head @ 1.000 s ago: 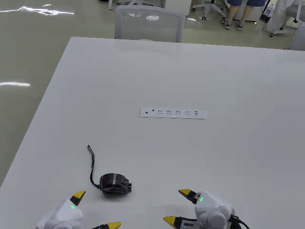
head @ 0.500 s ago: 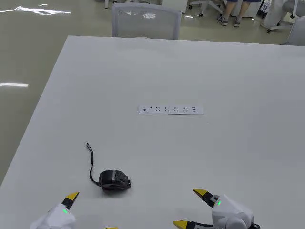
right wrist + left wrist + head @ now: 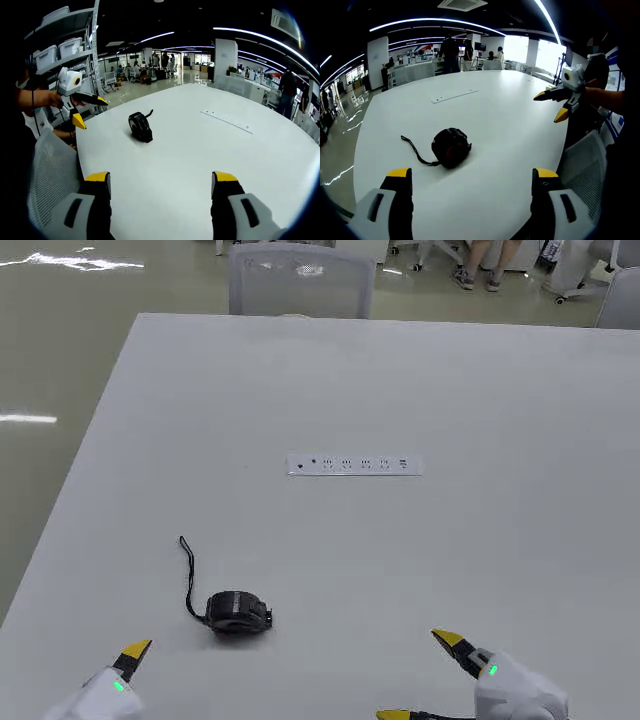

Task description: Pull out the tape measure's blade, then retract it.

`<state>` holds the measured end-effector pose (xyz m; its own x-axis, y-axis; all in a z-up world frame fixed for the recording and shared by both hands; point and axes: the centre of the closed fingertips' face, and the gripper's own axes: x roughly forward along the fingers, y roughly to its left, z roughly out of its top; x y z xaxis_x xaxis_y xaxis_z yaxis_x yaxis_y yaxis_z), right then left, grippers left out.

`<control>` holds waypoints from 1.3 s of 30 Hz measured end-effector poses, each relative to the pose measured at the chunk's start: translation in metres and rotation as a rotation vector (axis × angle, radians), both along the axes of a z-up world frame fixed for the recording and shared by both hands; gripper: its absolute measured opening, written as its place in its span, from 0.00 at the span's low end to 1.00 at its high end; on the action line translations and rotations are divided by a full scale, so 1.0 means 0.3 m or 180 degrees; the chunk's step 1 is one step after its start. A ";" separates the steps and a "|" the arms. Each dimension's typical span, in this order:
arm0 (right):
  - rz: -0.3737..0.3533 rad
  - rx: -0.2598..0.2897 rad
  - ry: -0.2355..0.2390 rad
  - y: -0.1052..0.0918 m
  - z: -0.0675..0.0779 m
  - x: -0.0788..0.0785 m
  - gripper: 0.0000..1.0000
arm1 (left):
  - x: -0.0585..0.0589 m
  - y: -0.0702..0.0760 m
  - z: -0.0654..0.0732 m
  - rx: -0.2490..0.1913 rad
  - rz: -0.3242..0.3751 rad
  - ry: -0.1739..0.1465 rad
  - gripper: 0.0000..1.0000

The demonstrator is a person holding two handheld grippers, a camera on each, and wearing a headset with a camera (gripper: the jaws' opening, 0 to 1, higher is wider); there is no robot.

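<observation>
— Where was the tape measure [image 3: 238,612]?

— On the white table [image 3: 480,540], ahead of the left gripper [image 3: 472,175]. In the left gripper view it lay beyond the yellow fingertips [image 3: 400,173], inside the gap they framed and nearer the left one. It touched neither.

— And how were the fingers set?

— Both pairs were spread wide, with nothing between them. The right gripper [image 3: 161,177] was well apart from the tape measure. In the right gripper view the black case lay far ahead, toward that gripper's left finger.

— How did the case lie?

— It rested on the tabletop, and its dark wrist strap [image 3: 187,575] trailed away from the left gripper's fingertips across the surface.

— Was anything else near the fingers?

— Nothing near. A white power strip [image 3: 354,464] lay flat on the table well beyond both grippers' fingertips, past the tape measure. Each gripper view also caught the other gripper off to one side, its fingers likewise parted.
</observation>
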<state>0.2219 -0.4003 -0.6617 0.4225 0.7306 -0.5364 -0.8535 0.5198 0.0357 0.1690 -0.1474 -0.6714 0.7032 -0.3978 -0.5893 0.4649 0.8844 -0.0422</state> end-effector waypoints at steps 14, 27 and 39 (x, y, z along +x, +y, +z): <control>0.0016 0.0005 -0.0053 -0.031 0.044 -0.019 0.88 | -0.024 0.010 0.034 0.0011 -0.0002 -0.0051 0.99; 0.0011 0.0008 -0.0040 -0.037 0.043 -0.013 0.87 | -0.018 0.025 0.042 0.0043 -0.0009 -0.0126 0.99; 0.0011 -0.0012 -0.0041 -0.037 0.042 -0.011 0.87 | -0.020 0.028 0.034 0.0053 -0.0017 -0.0096 0.99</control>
